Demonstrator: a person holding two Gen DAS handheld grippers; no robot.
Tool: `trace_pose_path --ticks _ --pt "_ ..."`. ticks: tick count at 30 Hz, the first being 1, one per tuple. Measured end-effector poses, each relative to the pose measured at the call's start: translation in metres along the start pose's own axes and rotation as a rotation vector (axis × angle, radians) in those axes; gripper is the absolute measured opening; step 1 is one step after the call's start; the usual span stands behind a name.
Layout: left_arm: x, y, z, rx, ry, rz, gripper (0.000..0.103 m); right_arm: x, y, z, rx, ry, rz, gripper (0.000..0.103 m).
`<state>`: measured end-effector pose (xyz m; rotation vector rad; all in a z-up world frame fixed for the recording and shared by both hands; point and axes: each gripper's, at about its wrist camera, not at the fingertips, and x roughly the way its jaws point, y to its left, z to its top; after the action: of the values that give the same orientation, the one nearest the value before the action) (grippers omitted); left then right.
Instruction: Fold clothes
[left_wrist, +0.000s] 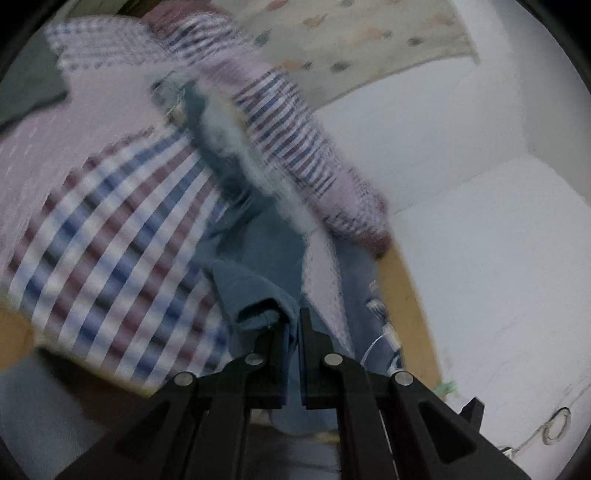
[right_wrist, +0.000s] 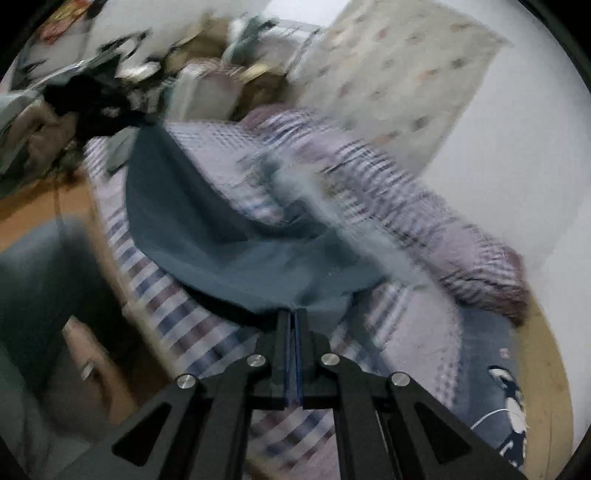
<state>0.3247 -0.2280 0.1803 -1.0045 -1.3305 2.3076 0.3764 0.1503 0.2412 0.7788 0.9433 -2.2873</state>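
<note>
White walls and a wooden floor (right_wrist: 33, 218) surround a bed covered by a striped sheet (left_wrist: 110, 236), with a striped pillow (left_wrist: 295, 147) at the wall side and a spotted cloth (left_wrist: 351, 37) hanging beyond it; clutter lies at the far end of the bed in the right wrist view. Both views are motion-blurred.

The task's thing, a blue-grey garment (right_wrist: 207, 236), is spread across the striped sheet, between the pillow and the floor-side edge of the bed. Its cloth is plain, soft and thin, sagging in broad folds; a paler strip running up towards the pillow is too blurred to identify.

The left gripper (left_wrist: 293, 325) is pinched on a rolled edge of the garment. The right gripper (right_wrist: 293, 314) is pinched on another edge, from which the cloth fans out in taut creases.

Step in hand, as judged: both edges are held for a fold. The next move would call for carrying the two held edges together over the garment's body, keeping them level so the layers meet squarely.
</note>
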Motion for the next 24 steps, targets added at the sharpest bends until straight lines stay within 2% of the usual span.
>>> trace_pose_path --ticks 3,6,10,15,18,19,20,21,23,24 --pt "0.014 0.026 -0.025 -0.034 0.062 0.082 0.002 0.027 0.034 -0.02 -0.077 0.133 0.129 0.0" --pt "0.018 0.044 -0.036 -0.067 0.08 0.144 0.002 0.048 0.059 -0.036 -0.093 0.202 0.219 0.0" --pt "0.012 0.058 -0.039 -0.101 0.068 0.192 0.002 0.056 0.076 -0.042 -0.087 0.217 0.319 0.002" --pt "0.003 0.078 -0.035 -0.147 0.052 0.23 0.003 0.051 0.078 -0.04 -0.051 0.177 0.435 0.005" --pt "-0.004 0.087 -0.031 -0.173 0.043 0.231 0.006 0.051 0.066 -0.036 0.011 0.132 0.456 0.024" --pt "-0.006 0.088 -0.03 -0.177 0.038 0.234 0.008 0.053 0.057 -0.034 0.044 0.114 0.451 0.035" --pt "-0.009 0.088 -0.028 -0.178 0.03 0.229 0.013 0.055 0.049 -0.031 0.076 0.095 0.445 0.042" --pt "-0.011 0.087 -0.027 -0.178 0.021 0.224 0.018 0.057 0.042 -0.03 0.104 0.08 0.438 0.042" --pt "-0.015 0.085 -0.023 -0.17 0.005 0.207 0.046 0.061 0.031 -0.026 0.148 0.057 0.414 0.043" --pt "-0.015 0.083 -0.021 -0.163 -0.002 0.195 0.055 0.065 0.024 -0.024 0.173 0.046 0.403 0.043"
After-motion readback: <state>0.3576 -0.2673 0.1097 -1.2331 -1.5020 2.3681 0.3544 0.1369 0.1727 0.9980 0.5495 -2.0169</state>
